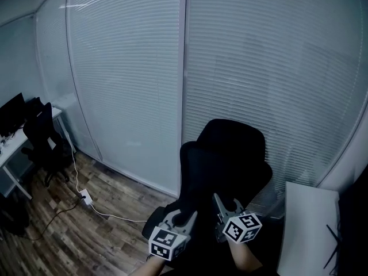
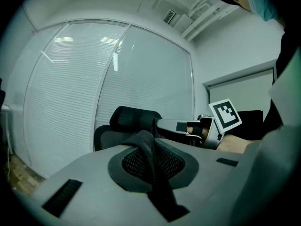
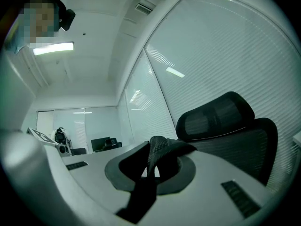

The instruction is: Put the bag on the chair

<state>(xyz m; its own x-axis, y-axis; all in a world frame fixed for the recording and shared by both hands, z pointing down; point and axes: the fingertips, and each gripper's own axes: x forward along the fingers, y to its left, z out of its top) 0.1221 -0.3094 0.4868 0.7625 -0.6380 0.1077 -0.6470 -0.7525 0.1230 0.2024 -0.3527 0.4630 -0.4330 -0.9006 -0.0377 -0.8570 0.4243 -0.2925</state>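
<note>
Now your left gripper (image 1: 183,217) and right gripper (image 1: 227,207) each clamp a mesh bag strap (image 2: 149,154); next, lower it onto the office chair (image 1: 230,154) at twelve o'clock.

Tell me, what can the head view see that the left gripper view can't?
Only the head view: the white cable, and the desk with a second chair at the far left. Only the left gripper view: the black mesh strap pinched in the left hand-held gripper, and the ceiling vent. Both: the black chair, the window blinds and the right hand-held gripper.
</note>
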